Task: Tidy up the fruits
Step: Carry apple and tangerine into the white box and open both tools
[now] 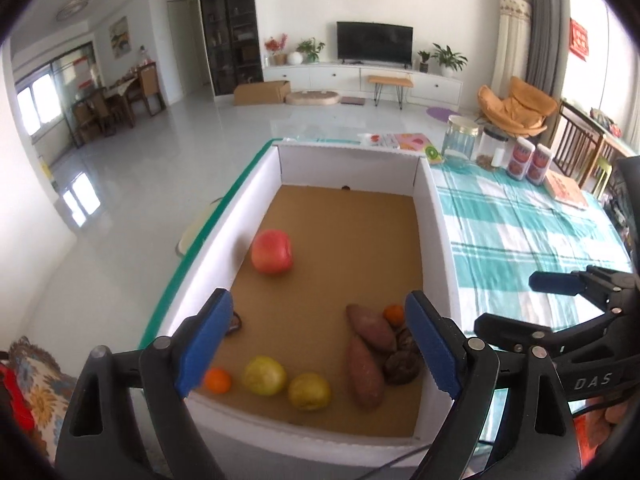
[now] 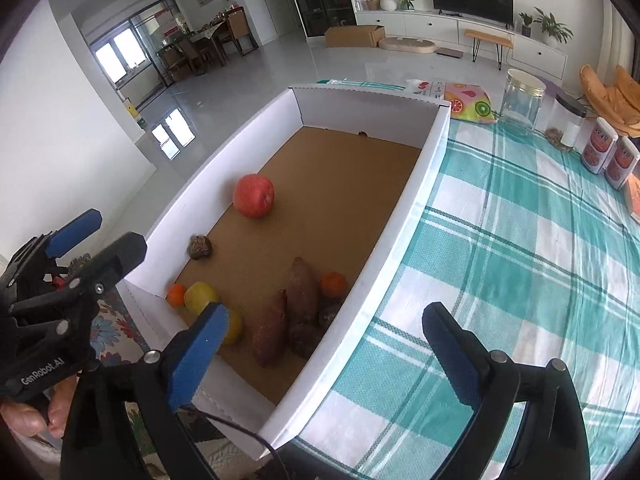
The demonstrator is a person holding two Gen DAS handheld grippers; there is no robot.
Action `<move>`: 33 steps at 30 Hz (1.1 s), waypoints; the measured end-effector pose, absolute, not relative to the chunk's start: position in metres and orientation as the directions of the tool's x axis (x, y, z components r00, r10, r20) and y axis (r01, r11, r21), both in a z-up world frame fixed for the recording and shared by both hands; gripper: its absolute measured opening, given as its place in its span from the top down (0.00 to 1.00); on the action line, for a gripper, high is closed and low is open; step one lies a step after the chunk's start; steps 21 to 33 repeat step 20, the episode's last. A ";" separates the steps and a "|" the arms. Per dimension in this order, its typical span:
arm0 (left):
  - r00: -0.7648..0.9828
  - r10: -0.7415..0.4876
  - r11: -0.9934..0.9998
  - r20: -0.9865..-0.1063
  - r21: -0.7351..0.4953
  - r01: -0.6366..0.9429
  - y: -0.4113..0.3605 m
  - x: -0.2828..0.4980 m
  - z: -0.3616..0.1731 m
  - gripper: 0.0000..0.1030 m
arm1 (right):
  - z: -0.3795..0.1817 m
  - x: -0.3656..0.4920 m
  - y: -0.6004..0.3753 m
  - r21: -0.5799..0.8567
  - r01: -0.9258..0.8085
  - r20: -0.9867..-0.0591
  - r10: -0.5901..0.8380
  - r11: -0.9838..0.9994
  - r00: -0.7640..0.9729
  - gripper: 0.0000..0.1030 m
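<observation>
A white cardboard box (image 1: 434,216) (image 2: 416,208) with a brown floor stands on the checked table. In it lie a red apple (image 1: 272,256) (image 2: 253,195), two yellow-green fruits (image 1: 264,375) (image 1: 309,391) (image 2: 200,295), two small oranges (image 1: 218,380) (image 1: 394,315) (image 2: 333,283), two sweet potatoes (image 1: 370,327) (image 1: 363,372) (image 2: 303,290) (image 2: 271,326) and dark brown lumps (image 1: 402,364) (image 2: 200,246). My left gripper (image 1: 320,344) is open and empty above the box's near end. My right gripper (image 2: 324,356) is open and empty over the box's right wall.
The teal checked tablecloth (image 2: 520,240) spreads to the right of the box. At its far end stand a glass jar (image 2: 520,104), a smaller jar (image 2: 566,128), two printed canisters (image 2: 608,156) and a fruit-print packet (image 2: 470,102). The floor drops away left of the box.
</observation>
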State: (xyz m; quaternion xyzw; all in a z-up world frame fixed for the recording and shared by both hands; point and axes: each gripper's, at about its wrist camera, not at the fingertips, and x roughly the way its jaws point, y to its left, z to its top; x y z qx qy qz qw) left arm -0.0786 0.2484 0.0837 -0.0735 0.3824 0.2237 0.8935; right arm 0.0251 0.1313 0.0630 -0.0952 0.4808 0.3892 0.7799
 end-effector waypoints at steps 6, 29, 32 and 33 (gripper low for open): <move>0.573 0.397 0.858 -0.717 0.068 -0.509 0.250 -0.097 0.079 0.13 | 0.065 -0.002 0.137 0.157 -0.710 -0.844 0.467 0.687 0.264 0.05; 0.567 0.430 0.846 -0.703 0.094 -0.525 0.253 -0.110 0.076 0.13 | 0.064 -0.018 0.148 0.115 -0.712 -0.852 0.437 0.692 0.287 0.05; 0.567 0.430 0.846 -0.703 0.094 -0.525 0.253 -0.110 0.076 0.13 | 0.064 -0.018 0.148 0.115 -0.712 -0.852 0.437 0.692 0.287 0.05; 0.567 0.430 0.846 -0.703 0.094 -0.525 0.253 -0.110 0.076 0.13 | 0.064 -0.018 0.148 0.115 -0.712 -0.852 0.437 0.692 0.287 0.05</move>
